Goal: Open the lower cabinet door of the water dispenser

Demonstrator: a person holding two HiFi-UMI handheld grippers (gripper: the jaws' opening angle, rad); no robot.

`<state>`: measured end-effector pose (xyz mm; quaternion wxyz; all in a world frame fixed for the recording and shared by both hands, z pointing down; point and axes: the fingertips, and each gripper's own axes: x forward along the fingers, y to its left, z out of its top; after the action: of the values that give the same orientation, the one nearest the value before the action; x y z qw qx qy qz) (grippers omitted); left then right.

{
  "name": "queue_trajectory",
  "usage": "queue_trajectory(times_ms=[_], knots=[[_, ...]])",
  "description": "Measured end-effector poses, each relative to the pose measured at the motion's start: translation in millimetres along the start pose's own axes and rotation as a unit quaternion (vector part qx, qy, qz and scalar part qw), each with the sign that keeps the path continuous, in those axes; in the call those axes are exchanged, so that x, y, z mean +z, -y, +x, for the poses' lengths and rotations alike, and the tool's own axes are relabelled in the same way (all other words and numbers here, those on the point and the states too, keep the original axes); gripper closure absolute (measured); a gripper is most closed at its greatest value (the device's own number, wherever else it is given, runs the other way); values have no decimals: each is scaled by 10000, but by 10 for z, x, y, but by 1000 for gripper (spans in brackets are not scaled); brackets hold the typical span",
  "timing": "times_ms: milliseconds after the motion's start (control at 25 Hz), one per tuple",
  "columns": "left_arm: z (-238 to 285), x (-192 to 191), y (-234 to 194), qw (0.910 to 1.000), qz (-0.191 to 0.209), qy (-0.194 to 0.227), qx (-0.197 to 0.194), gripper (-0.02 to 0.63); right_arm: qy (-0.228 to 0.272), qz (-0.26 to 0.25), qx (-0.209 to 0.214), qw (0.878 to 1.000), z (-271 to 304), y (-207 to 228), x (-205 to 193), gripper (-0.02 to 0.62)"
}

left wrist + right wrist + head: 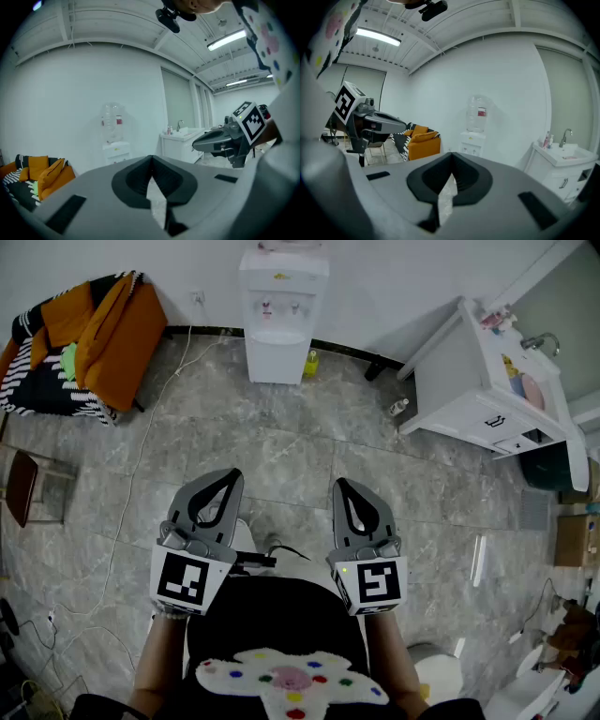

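Empty and closed, the left gripper point(228, 480) and right gripper point(344, 487) face the distant white plastic water dispenser point(281, 296), whose light, stiff lower cabinet door point(277, 360) likely pulls open by its edge.

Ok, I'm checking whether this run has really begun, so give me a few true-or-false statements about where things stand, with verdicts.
1. The left gripper and the right gripper are both shut with nothing between their jaws. True.
2. A yellow bottle stands on the floor beside the water dispenser. True.
3. The left gripper is touching the water dispenser. False: both grippers are held out in front of the person, well short of the water dispenser, which stands against the far wall.
4. The lower door of the water dispenser hangs open. False: in the head view its front looks flat and closed.
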<state>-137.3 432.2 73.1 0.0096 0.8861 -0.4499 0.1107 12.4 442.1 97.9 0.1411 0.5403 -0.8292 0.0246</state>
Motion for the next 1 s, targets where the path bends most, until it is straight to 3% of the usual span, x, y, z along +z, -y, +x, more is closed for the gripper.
queue_trajectory(times_ms=[1000], knots=[[56,14,26,10000,28,-2,-48,592,70,212,16,9997,21,40,4,592]])
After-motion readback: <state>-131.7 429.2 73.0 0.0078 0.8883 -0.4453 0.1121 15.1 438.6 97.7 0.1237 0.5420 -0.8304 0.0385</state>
